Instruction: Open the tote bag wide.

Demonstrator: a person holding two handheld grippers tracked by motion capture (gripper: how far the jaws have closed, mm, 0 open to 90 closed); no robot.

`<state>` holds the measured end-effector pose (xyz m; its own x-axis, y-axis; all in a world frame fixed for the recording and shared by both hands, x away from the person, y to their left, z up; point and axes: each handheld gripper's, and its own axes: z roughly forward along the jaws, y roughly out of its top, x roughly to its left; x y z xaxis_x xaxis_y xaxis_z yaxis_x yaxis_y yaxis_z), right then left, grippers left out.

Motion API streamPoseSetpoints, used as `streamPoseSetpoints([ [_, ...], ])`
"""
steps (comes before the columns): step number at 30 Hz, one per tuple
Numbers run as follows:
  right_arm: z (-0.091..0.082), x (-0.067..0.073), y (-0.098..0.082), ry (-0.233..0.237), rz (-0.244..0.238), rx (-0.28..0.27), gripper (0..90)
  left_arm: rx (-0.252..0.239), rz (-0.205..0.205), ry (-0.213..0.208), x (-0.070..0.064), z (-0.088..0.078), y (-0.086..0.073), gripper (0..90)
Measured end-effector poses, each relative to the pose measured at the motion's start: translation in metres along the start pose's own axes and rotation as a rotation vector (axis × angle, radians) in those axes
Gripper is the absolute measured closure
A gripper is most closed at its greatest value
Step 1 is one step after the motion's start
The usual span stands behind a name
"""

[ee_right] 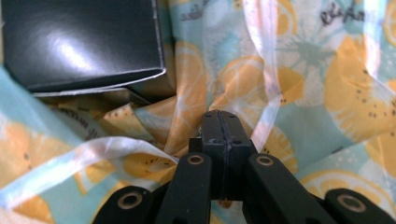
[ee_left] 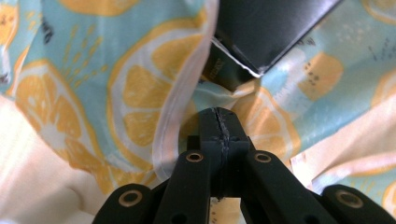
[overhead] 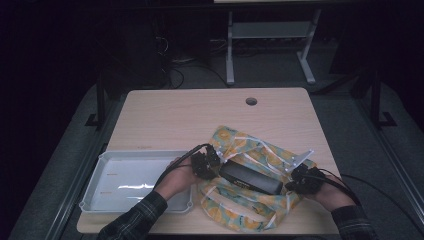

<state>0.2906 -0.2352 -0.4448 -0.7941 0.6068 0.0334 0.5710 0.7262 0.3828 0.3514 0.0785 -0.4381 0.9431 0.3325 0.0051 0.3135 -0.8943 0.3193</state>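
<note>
Two tongs, both pressed together: your left tongs (ee_left: 219, 122) and right tongs (ee_right: 222, 125) each pinch the lemon-print cloth (overhead: 240, 207) at opposite ends of the black box (overhead: 251, 178), which lies on it near the table's (overhead: 190, 115) front right corner. A white tray (overhead: 107, 165) sits front left.

No readable text anywhere. Black box (ee_left: 275, 28): small print on the side face at its corner in the left gripper view, too blurred to make out. Lemon-print cloth (ee_right: 327, 88): dark script lettering near the top edge in the right gripper view, plus a fragment on a fold below the box, both illegible. White tray (overhead: 107, 197): two tiny orange marks, unreadable.
</note>
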Motion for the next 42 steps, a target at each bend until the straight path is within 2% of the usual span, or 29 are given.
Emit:
streamPoseSetpoints([
  [4, -0.001, 0.004, -0.002, 0.003, -0.003, 0.004, 89.7, -0.005, -0.006, 0.000, 0.005, 0.001, 0.002, 89.9],
  [8, -0.005, 0.005, -0.003, 0.001, 0.000, -0.019, 89.1, -0.067, -0.033, -0.030, 0.007, -0.006, -0.001, 89.8],
  [9, -0.005, 0.005, -0.003, 0.001, 0.000, -0.019, 89.1, -0.067, -0.033, -0.030, 0.007, -0.006, -0.001, 89.8],
  [12, -0.018, 0.005, -0.003, 0.007, 0.025, -0.089, 86.4, -0.131, -0.052, -0.062, 0.008, -0.019, -0.005, 88.3],
  [15, -0.030, 0.006, -0.001, 0.012, 0.036, -0.156, 79.1, -0.195, -0.058, -0.100, 0.009, -0.034, -0.012, 83.3],
  [16, -0.030, 0.006, -0.001, 0.012, 0.036, -0.156, 79.1, -0.195, -0.058, -0.100, 0.009, -0.034, -0.012, 81.6],
  [18, -0.038, 0.007, 0.002, 0.011, 0.047, -0.209, 71.9, -0.226, -0.069, -0.114, 0.009, -0.043, -0.017, 78.2],
  [20, -0.039, 0.008, 0.003, 0.013, 0.051, -0.221, 69.2, -0.264, -0.074, -0.126, 0.009, -0.050, -0.022, 76.3],
  [23, -0.043, 0.011, 0.008, 0.024, 0.053, -0.257, 58.3, -0.316, -0.085, -0.141, 0.007, -0.062, -0.033, 67.2],
  [28, -0.043, 0.019, 0.018, 0.042, 0.030, -0.278, 52.1, -0.347, -0.093, -0.144, 0.003, -0.072, -0.047, 56.4],
  [32, -0.040, 0.023, 0.023, 0.053, 0.011, -0.273, 50.1, -0.367, -0.102, -0.131, -0.001, -0.075, -0.063, 52.6],
  [34, -0.037, 0.027, 0.026, 0.058, -0.001, -0.267, 49.0, -0.360, -0.109, -0.126, -0.002, -0.076, -0.071, 49.0],
  [35, -0.036, 0.028, 0.027, 0.057, -0.005, -0.269, 48.6, -0.364, -0.121, -0.124, -0.003, -0.076, -0.080, 48.4],
  [36, -0.036, 0.029, 0.028, 0.058, -0.008, -0.268, 48.3, -0.364, -0.121, -0.124, -0.003, -0.076, -0.080, 47.8],
  [42, -0.035, 0.032, 0.031, 0.058, -0.015, -0.268, 46.7, -0.376, -0.152, -0.108, -0.007, -0.080, -0.108, 46.4],
])
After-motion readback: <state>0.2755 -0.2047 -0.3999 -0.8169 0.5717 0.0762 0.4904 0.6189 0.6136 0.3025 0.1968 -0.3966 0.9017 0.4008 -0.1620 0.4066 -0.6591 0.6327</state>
